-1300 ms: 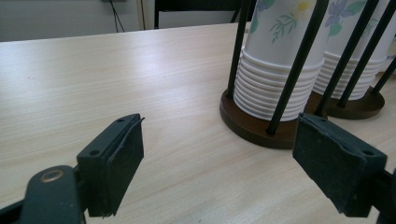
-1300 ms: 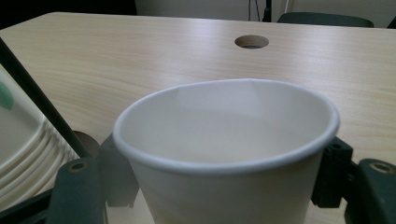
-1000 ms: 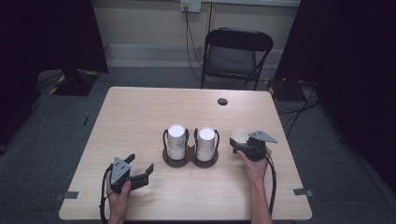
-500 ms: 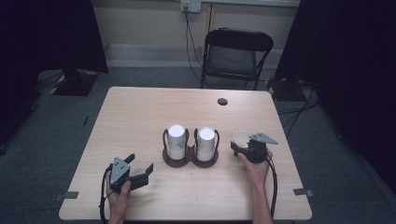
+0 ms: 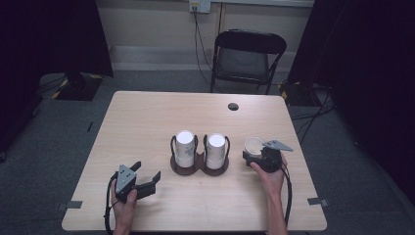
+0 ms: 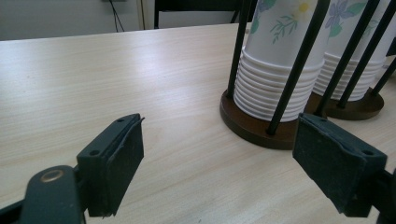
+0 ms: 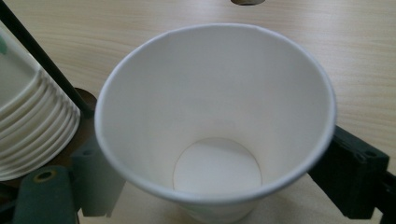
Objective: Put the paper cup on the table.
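Note:
A single white paper cup [image 5: 253, 145] stands upright on the table, right of a dark brown two-ring cup holder [image 5: 199, 169]. The holder carries two stacks of flowered cups [image 5: 184, 146] [image 5: 216, 147]. My right gripper [image 5: 250, 155] lies around the single cup. In the right gripper view the cup [image 7: 215, 116] sits between the jaws of the right gripper [image 7: 219, 186], which have just been opening, and the pads no longer squeeze it. My left gripper [image 5: 147, 171] rests open at the table's front left. In its own view the left gripper [image 6: 219, 158] faces the nearer stack [image 6: 280, 70] with nothing between the pads.
A round cable hole [image 5: 233, 106] sits in the table's far right part. A black folding chair [image 5: 247, 58] stands behind the table [image 5: 147, 117]. The holder's thin black rods [image 6: 299, 65] rise around each stack.
The right gripper's jaws have spread apart around the white cup, whose open mouth now shows plainly. Both hands have kept their places.

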Demonstrator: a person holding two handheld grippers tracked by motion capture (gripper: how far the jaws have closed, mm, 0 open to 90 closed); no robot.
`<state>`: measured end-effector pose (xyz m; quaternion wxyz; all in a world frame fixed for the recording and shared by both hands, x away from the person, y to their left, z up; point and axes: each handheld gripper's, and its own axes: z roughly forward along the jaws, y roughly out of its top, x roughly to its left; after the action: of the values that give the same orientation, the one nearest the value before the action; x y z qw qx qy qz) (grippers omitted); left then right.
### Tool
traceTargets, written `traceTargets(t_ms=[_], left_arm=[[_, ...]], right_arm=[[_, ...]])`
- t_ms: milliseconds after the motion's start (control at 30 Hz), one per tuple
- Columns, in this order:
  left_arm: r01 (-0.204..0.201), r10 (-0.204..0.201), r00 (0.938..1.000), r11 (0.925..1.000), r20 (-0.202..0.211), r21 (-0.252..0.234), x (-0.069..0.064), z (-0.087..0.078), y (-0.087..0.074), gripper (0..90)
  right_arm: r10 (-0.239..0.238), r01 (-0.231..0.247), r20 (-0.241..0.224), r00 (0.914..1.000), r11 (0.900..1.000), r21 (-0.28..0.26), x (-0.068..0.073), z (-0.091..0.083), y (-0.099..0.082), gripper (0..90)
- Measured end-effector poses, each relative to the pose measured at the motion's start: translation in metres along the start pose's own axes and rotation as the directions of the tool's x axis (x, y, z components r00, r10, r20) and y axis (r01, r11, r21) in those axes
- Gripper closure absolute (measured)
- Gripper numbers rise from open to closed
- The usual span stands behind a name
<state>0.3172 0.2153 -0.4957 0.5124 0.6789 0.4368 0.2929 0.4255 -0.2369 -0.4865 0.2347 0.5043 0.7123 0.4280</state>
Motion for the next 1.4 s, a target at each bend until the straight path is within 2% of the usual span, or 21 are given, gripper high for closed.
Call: traceTargets(t_ms=[67, 233, 500, 600, 733, 967, 1167, 1400], left_arm=[[-0.004, 0.004, 1.0000, 1.0000, -0.001, 0.002, 0.000, 0.000, 0.000, 16.3], [-0.007, 0.007, 1.0000, 1.0000, -0.003, 0.006, 0.000, 0.000, 0.000, 16.3], [0.003, -0.003, 1.0000, 1.0000, -0.004, 0.007, 0.001, 0.000, 0.000, 16.3], [-0.007, 0.007, 1.0000, 0.9999, -0.003, 0.010, 0.000, 0.001, 0.000, 16.7], [0.001, 0.000, 1.0000, 1.0000, -0.006, 0.009, 0.000, 0.001, 0.000, 16.8], [0.013, -0.013, 0.9999, 0.9999, -0.009, 0.005, 0.001, 0.000, 0.000, 16.8], [0.027, -0.027, 0.9990, 0.9996, -0.036, 0.013, 0.001, 0.001, 0.000, 17.3], [0.029, -0.028, 0.9984, 0.9995, -0.050, 0.013, 0.001, 0.000, 0.000, 17.3]], right_arm=[[0.008, -0.008, -0.007, 0.9999, 1.0000, 0.004, 0.000, -0.002, 0.000, 13.8], [0.026, -0.026, 0.009, 0.9996, 0.9997, 0.001, -0.001, -0.007, -0.003, 13.8], [0.039, -0.039, -0.007, 0.9992, 0.9992, -0.003, 0.002, -0.011, -0.008, 13.8], [0.054, -0.054, -0.003, 0.9985, 0.9982, -0.025, 0.003, -0.014, -0.011, 13.8], [0.061, -0.061, -0.003, 0.9981, 0.9978, -0.025, 0.003, -0.018, -0.012, 13.6], [0.072, -0.072, 0.003, 0.9974, 0.9955, -0.062, 0.006, -0.028, -0.016, 14.0], [0.058, -0.056, 0.016, 0.9982, 0.9928, -0.106, 0.011, -0.042, -0.016, 15.0], [0.064, -0.061, 0.013, 0.9979, 0.9875, -0.145, 0.018, -0.056, -0.017, 15.2]])
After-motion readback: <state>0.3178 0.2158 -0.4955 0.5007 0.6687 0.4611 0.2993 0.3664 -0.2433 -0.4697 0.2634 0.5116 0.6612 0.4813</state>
